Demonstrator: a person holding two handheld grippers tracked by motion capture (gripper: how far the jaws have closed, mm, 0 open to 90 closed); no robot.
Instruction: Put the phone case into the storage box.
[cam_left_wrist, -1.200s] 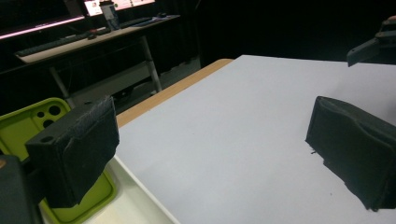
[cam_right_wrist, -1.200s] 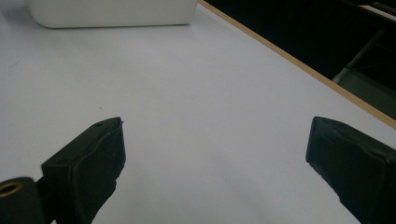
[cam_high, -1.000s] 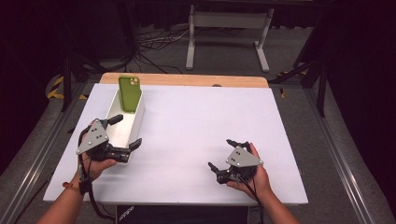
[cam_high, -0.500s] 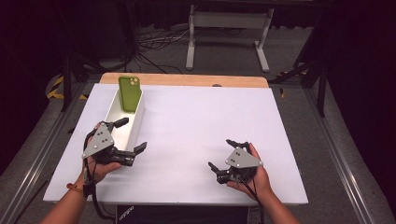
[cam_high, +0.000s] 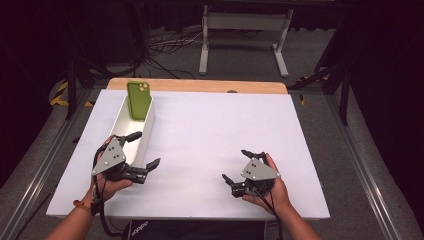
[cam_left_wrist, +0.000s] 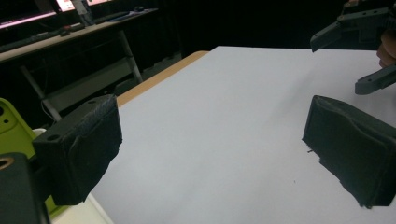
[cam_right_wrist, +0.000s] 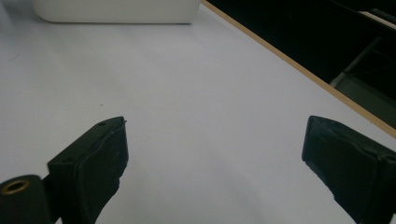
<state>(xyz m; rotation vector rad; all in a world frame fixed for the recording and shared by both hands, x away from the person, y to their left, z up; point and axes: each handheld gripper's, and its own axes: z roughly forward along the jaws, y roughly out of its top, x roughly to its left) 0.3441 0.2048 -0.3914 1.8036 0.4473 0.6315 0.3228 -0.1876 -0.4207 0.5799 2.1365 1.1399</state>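
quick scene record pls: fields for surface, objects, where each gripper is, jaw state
surface: white table top with a wooden strip along the far edge
container: long white bin at the table's left, running near to far
phone: green phone standing tilted in the bin's far end, camera side out
left gripper: in hand by the bin's near end, jaws wide apart, nothing between them
right gripper: in hand at near right of the table, jaws wide apart, nothing between them
contact: neither gripper touches the phone
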